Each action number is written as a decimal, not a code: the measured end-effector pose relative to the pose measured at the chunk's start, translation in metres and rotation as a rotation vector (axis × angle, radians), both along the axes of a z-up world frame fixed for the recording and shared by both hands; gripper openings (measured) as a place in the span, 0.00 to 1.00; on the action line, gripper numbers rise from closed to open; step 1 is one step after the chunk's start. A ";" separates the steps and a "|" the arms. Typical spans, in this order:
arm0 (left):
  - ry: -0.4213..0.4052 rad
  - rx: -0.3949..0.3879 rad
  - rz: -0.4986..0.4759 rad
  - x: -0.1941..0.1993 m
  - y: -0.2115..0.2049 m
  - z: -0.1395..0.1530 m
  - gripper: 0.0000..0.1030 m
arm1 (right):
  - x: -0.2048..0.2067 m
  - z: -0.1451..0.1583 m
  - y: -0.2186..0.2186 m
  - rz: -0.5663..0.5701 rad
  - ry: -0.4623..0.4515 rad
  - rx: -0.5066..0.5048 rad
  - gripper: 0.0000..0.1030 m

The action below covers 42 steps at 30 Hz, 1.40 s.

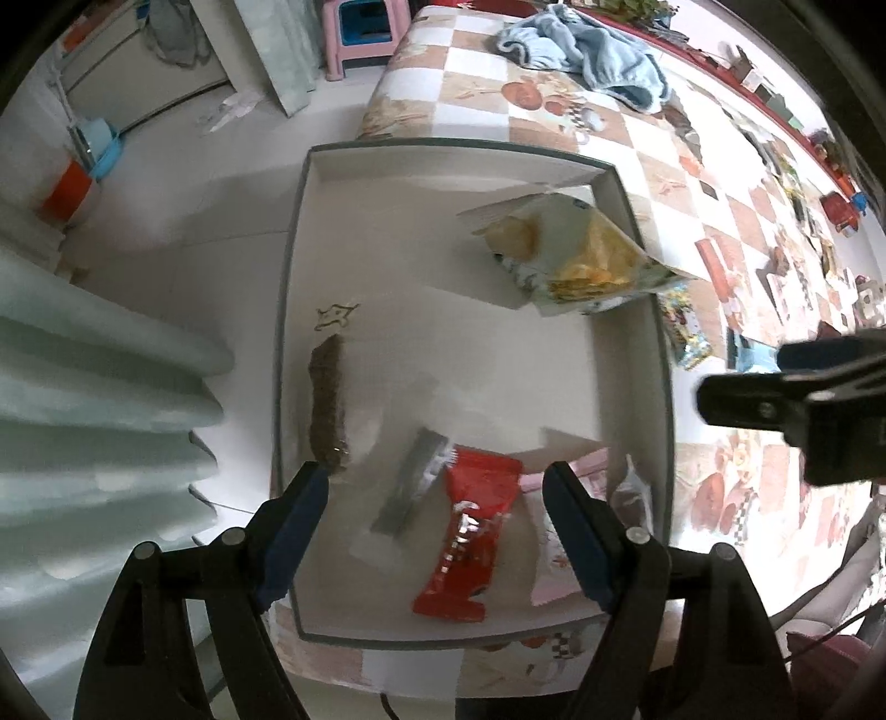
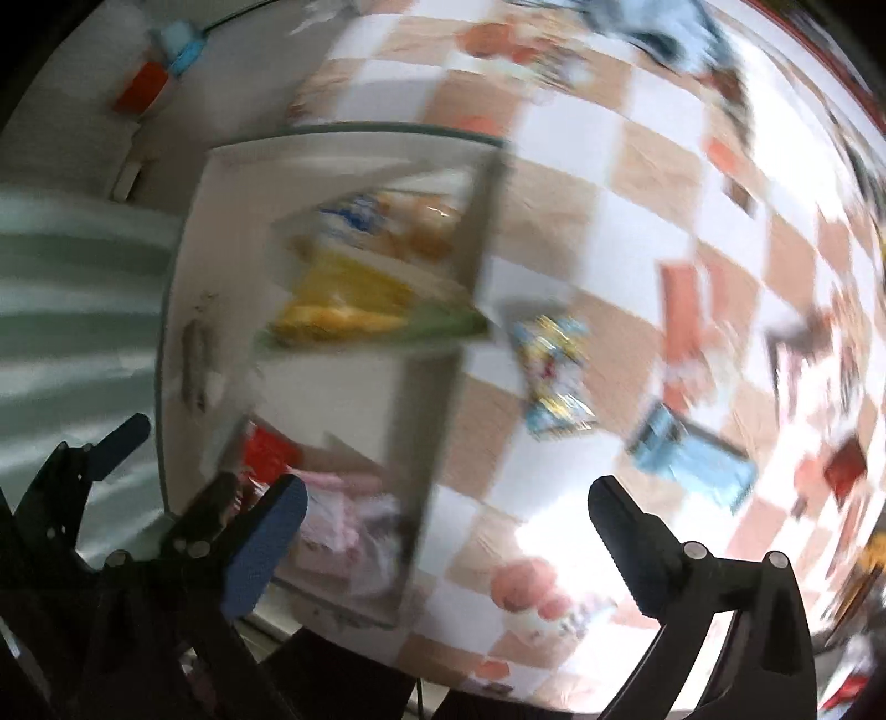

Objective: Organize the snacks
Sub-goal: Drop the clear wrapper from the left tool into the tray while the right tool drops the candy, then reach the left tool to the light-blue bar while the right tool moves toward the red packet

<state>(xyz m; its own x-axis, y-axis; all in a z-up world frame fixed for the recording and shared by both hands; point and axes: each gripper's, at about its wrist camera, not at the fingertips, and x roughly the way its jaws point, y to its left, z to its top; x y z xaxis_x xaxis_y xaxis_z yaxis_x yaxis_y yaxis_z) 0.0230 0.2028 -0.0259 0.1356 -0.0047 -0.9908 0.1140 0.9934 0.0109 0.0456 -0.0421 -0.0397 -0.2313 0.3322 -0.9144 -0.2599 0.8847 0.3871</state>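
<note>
A shallow white box sits on the checkered tablecloth. Inside lie a red packet, a brown bar, a silver wrapper and a pink packet. A yellow chip bag leans on the right wall. My left gripper points down over the box's near end, open, with nothing between its pads. In the blurred right wrist view my right gripper is open and empty over the box's right wall and the cloth beside it.
More snacks lie on the cloth right of the box: a blue-yellow packet and a light blue packet. A blue towel lies at the table's far end. A pale ribbed object stands left of the box over the floor.
</note>
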 end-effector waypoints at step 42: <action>0.014 0.028 -0.398 -0.004 -0.188 0.000 0.80 | -0.061 -0.089 -0.232 -0.475 0.345 -0.147 0.99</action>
<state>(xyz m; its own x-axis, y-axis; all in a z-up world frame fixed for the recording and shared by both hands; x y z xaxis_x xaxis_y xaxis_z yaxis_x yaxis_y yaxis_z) 0.0192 0.0148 -0.0258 0.1151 -0.0270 -0.9930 0.4904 0.8709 0.0331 -0.0153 -0.2742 -0.1289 -0.3794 0.3480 -0.8573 0.2957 0.9236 0.2440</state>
